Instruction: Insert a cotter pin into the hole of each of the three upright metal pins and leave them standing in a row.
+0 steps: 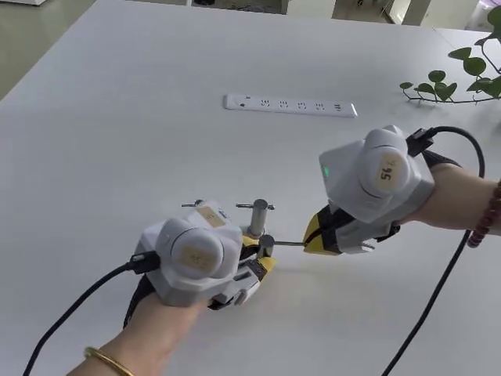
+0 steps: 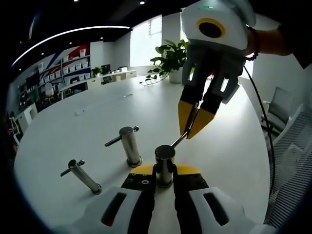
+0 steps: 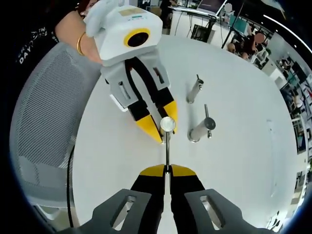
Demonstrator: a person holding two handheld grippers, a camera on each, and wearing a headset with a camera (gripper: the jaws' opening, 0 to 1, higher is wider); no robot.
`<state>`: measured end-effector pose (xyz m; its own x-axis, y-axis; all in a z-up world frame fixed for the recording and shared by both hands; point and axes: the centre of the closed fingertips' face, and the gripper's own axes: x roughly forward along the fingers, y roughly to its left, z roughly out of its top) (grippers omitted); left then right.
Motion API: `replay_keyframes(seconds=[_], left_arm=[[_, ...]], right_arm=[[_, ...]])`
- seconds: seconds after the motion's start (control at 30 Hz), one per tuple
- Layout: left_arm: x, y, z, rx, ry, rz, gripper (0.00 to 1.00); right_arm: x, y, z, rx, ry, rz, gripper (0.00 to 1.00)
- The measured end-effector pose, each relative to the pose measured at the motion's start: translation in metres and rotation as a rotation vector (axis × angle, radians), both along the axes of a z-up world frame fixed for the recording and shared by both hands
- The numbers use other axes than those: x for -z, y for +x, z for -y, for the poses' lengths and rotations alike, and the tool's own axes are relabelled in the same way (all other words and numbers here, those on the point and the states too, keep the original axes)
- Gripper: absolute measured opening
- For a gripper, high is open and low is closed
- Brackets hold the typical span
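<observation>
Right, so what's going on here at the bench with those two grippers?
A person is fitting cotter pins into upright metal pins on a white table. The left gripper has its jaws shut on the third metal pin, steadying it. The right gripper holds a cotter pin with its tip at that pin's head; whether it has entered the hole is unclear. The middle metal pin and far metal pin already carry theirs.

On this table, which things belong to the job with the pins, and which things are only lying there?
Job: metal pin in the left gripper; cotter pin in the right gripper; second metal pin and third metal pin, both with cotter pins in.
Lying about: power strip; plant.
</observation>
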<state>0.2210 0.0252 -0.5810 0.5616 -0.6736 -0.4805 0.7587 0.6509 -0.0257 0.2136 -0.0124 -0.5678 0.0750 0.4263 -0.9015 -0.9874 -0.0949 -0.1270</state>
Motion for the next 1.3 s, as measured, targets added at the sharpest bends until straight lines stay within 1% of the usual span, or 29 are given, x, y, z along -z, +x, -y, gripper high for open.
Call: replay_keyframes(seconds=[0.07,0.2,0.37,0.53,0.57,0.63,0.67,0.77,1.03,1.3], left_arm=[[0.000,0.000,0.000,-0.002,-0.005,0.002,0.12],[0.001,0.000,0.001,-0.008,-0.014,-0.003,0.12],[0.003,0.001,0.000,-0.030,-0.055,-0.032,0.12],[0.005,0.001,0.001,-0.031,-0.056,-0.034,0.12],[0.005,0.001,0.000,-0.034,-0.063,-0.038,0.12],[0.006,0.001,0.000,-0.044,-0.087,-0.043,0.12],[0.006,0.001,0.000,-0.049,-0.097,-0.046,0.12],[0.006,0.001,0.000,-0.054,-0.119,-0.059,0.12],[0.007,0.001,0.001,-0.061,-0.140,-0.076,0.13],[0.009,0.002,0.001,-0.069,-0.157,-0.092,0.13]], right_arm=[[0.001,0.001,0.000,-0.005,-0.005,0.007,0.00],[0.001,0.001,-0.002,-0.013,-0.007,0.007,0.00],[0.000,0.001,-0.007,-0.022,-0.007,0.010,0.00],[0.002,0.003,-0.009,-0.038,-0.024,0.021,0.00],[0.002,0.003,-0.009,-0.038,-0.022,0.019,0.00],[0.002,0.000,-0.013,-0.032,0.003,-0.002,0.00],[0.002,0.001,-0.012,-0.026,-0.006,0.002,0.00],[0.003,0.002,-0.014,-0.032,-0.005,0.006,0.00],[0.001,0.000,-0.025,-0.029,0.015,-0.003,0.00],[0.001,-0.001,-0.029,-0.019,0.023,-0.009,0.00]])
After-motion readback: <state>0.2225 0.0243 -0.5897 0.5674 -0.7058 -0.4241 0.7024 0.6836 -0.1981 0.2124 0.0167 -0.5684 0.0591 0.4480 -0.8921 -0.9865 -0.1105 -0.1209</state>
